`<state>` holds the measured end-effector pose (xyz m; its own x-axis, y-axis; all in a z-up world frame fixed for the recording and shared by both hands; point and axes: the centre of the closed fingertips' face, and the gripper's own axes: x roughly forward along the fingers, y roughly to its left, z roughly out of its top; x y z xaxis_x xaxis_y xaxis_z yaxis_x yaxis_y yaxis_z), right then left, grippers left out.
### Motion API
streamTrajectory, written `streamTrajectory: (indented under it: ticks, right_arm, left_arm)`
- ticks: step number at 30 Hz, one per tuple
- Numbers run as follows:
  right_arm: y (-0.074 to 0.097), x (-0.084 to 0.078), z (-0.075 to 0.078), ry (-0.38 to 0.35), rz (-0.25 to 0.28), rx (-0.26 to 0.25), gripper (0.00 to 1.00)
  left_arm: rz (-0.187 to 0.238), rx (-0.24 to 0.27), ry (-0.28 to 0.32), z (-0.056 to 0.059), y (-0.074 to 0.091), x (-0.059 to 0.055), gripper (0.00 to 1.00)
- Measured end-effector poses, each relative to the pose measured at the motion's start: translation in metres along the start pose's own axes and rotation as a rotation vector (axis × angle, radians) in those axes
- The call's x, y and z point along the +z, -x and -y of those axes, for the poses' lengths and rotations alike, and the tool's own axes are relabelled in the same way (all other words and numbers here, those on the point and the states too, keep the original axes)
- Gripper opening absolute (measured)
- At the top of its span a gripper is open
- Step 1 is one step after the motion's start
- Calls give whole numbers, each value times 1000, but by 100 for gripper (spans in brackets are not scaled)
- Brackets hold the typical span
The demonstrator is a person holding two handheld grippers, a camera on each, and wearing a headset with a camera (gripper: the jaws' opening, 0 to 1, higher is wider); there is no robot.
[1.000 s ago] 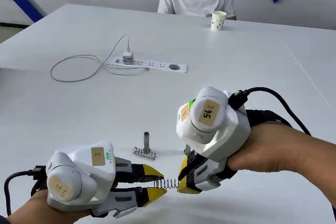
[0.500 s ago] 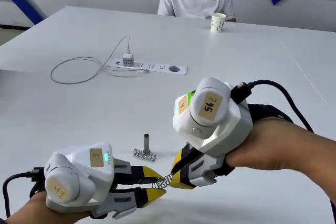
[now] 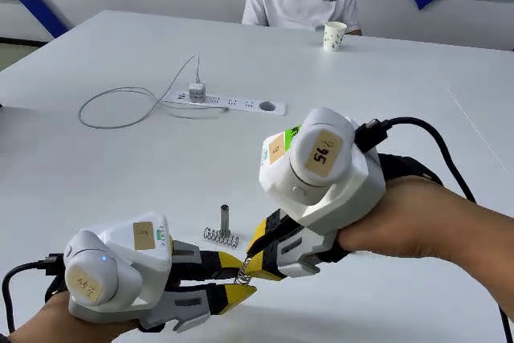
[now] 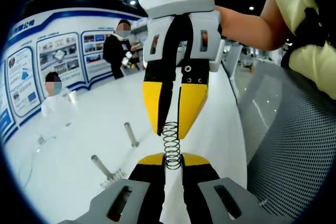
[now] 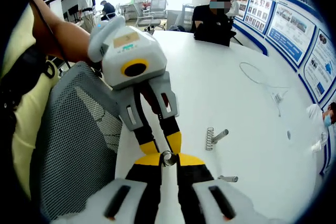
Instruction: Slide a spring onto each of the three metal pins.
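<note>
Meanwhile, over the worktop's [image 3: 120, 174] near edge, the left tongs [image 4: 167, 162] and right tongs [image 5: 167, 157] each pinch one end of a coil spring [image 4: 170, 142], seemingly mid-handover; next, one pair must let go so the spring can be lowered over the upright metal pin [image 3: 224, 218].

Face-to-face gripper views, spring [image 4: 170, 145] between

Upright pin [image 3: 224, 218], loose spring [image 3: 221, 236] just beside it, open tabletop [image 3: 120, 174] between them and power strip [image 3: 225, 101]

Office meeting room, long white table [image 3: 361, 94], wall display boards [image 5: 286, 30]
</note>
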<state>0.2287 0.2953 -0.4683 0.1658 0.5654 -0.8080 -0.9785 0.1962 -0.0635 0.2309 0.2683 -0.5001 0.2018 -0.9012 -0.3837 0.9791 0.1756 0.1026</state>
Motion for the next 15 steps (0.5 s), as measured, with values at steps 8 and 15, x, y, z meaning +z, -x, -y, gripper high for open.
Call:
streamTrajectory:
  ticks: [8,15]
  right_arm:
    - [-2,4,1,4,13,-2,11]
    - [-1,1,3,1,2,-4,11]
  left_arm:
    - [9,0,8,-1,-2,1,12]
    - [16,5,27,-2,-2,2,15]
